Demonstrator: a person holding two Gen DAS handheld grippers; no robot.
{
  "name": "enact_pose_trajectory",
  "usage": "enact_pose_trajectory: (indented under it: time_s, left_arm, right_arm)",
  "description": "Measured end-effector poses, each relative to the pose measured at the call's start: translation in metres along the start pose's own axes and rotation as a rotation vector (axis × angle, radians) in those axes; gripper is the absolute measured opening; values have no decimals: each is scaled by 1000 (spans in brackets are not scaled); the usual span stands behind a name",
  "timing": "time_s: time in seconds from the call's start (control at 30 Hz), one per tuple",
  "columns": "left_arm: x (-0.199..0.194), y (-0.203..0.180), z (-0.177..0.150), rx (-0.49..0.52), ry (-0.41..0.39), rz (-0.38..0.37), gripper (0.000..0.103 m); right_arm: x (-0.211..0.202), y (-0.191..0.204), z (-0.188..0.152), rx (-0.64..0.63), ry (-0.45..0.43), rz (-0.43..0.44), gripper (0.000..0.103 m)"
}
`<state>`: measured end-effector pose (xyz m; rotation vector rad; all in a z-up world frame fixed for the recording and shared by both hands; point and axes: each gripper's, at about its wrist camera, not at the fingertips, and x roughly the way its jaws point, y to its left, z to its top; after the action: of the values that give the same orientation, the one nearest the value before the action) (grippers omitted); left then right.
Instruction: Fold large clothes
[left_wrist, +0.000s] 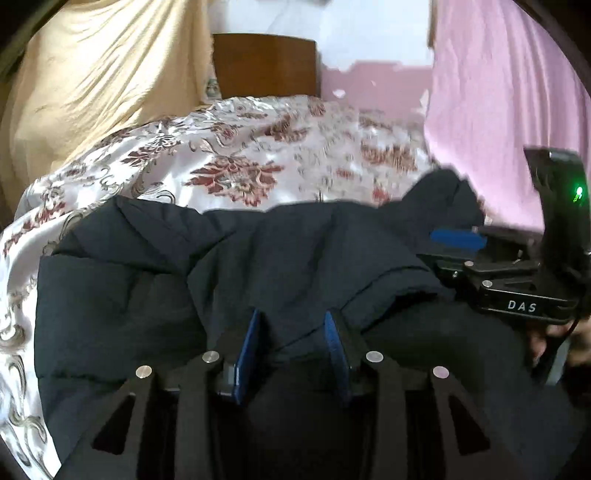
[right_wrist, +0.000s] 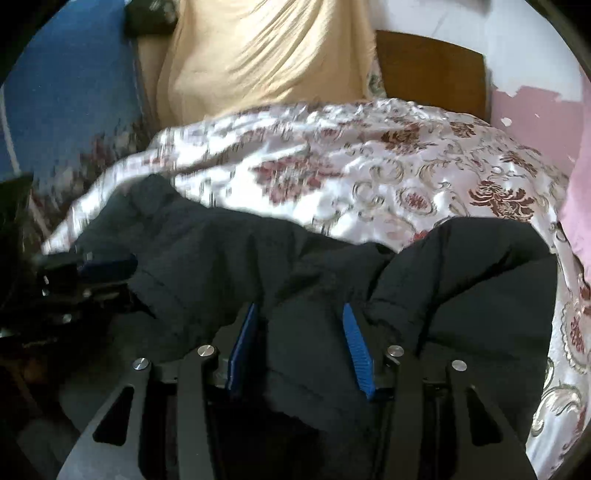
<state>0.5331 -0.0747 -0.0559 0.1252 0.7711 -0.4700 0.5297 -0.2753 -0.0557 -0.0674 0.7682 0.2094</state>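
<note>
On the far left of the left wrist view we see a yellow curtain (left_wrist: 92, 85) hanging beside the bed, and below it a satin bedspread (left_wrist: 229, 147) printed with dark red flowers. A brown wooden headboard (left_wrist: 264, 64) stands at the far end of the bed.

Across the near half of the bedspread lies the dark puffy jacket (left_wrist: 166, 266), bunched into thick folds. Our left gripper (left_wrist: 293, 325) sits low in the middle of this view, its blue pads (left_wrist: 247, 350) on either side of a ridge of jacket fabric. The fabric fills the gap between them and the pads press on it, so we read this gripper as clamped on the jacket.

Further right, our right gripper (left_wrist: 458, 236) comes into the same view from the side, one blue pad lying against the jacket's far fold, with a green light glowing on its body. Behind it hangs a pink curtain (left_wrist: 498, 92).

In the right wrist view, a blue surface (right_wrist: 66, 92) fills the far left edge, and the left gripper (right_wrist: 107, 266) shows at the jacket's left end. In the middle, the right gripper's own pads (right_wrist: 356, 350) stand apart with a thick fold of jacket between them, gripped on both sides. To the right, the bedspread runs on to the bed's edge.
</note>
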Motion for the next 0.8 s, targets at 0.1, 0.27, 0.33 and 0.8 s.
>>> enact_pose_trajectory:
  time_s: [0.1,0.27,0.33,0.8]
  left_arm:
    - [10,3,2,-12,37,-3,36]
    - [24,3,0,-9,53,20,36]
    - [26,2,0,-12,61,33,36]
    - [39,4,7,-24,88,65,36]
  right_arm:
    - [10,0,-7,-33,7,-12,45]
    - [26,-2,-6,-35,23,-36,45]
    - [29,0,-5,-38,27,-55,45]
    - [44,6,4,-57,47,-126,46]
